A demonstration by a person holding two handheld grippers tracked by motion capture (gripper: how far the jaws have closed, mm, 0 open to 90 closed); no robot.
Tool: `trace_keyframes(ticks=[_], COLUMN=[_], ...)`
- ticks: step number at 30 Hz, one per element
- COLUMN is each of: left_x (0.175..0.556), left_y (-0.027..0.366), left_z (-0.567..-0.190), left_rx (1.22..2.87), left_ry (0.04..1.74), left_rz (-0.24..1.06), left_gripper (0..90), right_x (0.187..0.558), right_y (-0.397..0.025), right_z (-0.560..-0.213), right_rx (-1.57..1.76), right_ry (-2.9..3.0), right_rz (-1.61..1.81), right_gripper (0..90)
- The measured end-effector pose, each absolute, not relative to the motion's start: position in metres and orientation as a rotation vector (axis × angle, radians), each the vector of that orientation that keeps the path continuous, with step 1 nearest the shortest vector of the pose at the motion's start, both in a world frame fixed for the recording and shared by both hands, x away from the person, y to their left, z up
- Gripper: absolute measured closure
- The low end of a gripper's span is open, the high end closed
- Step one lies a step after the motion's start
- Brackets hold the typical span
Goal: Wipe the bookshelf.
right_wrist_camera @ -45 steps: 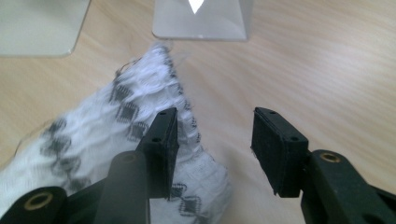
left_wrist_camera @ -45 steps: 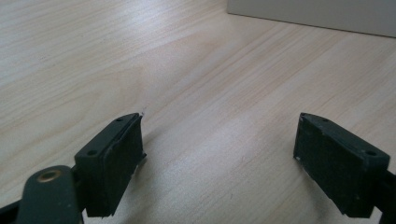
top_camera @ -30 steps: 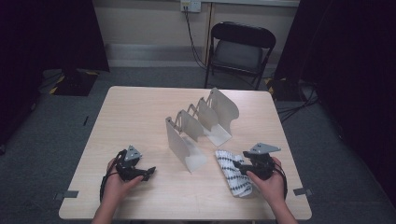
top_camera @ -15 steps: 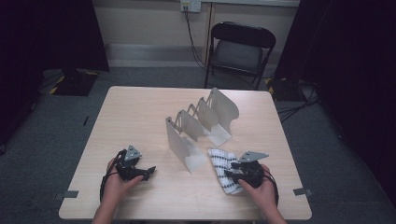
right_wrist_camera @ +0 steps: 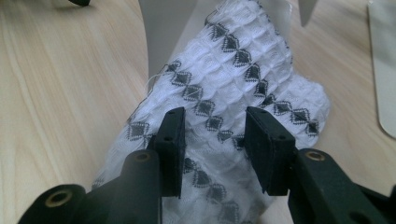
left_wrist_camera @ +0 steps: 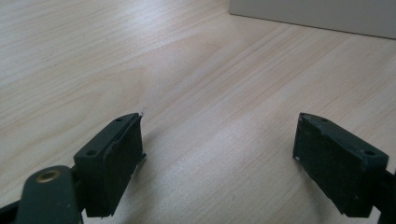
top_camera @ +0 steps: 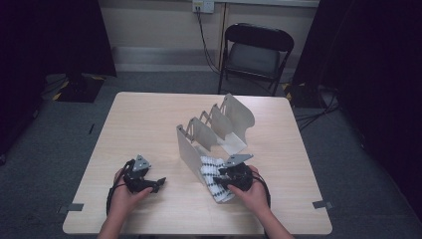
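Black folding chair [top_camera: 257, 52], grey carpet floor [top_camera: 45, 149], dark curtains [top_camera: 50, 35], pale wall [top_camera: 159, 22]

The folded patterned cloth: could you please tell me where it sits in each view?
High view: cloth low, right of centre, at the right claw.
Right gripper view: centre, pinched between the jaws.
Left gripper view: bare table, no cloth.
Shared landmark: the grey metal rack.

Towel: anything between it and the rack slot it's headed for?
Nothing visible blocks it. The right gripper has its jaws closed on the patterned towel, whose far end already lies at the foot of the metal rack's nearest divider. The left gripper rests open on the table, well aside.
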State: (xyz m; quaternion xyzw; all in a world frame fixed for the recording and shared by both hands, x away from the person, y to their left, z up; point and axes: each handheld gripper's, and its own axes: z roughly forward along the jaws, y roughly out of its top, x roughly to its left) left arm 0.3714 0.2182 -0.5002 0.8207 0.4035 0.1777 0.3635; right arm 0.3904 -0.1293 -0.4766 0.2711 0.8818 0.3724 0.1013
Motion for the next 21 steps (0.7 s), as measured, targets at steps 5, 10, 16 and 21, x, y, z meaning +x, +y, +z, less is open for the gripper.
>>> trace_keyframes(ticks=[5, 10, 16, 21], left_x=[0.371, 0.371, 0.371, 0.371], left_y=[0.218, 0.218, 0.218, 0.218], left_z=[-0.5, -0.5, -0.5, -0.5], left_rx=[2.112, 2.112, 2.112, 2.112], left_ry=[1.038, 1.038, 1.038, 1.038], left_rz=[0.457, 0.456, 0.457, 0.457], left_gripper=[15.7, 15.7, 15.7, 15.7], right_x=[0.397, 0.395, 0.374, 0.356], right_y=[-0.119, -0.127, -0.146, -0.152], right_z=[-0.477, -0.469, -0.463, -0.472], right_rx=[0.794, 0.861, 0.884, 0.854], right_ry=[2.589, 2.535, 2.523, 2.556], right_rz=[1.1, 1.168, 1.183, 1.132], right_gripper=[56.2, 49.1, 41.3, 40.9])
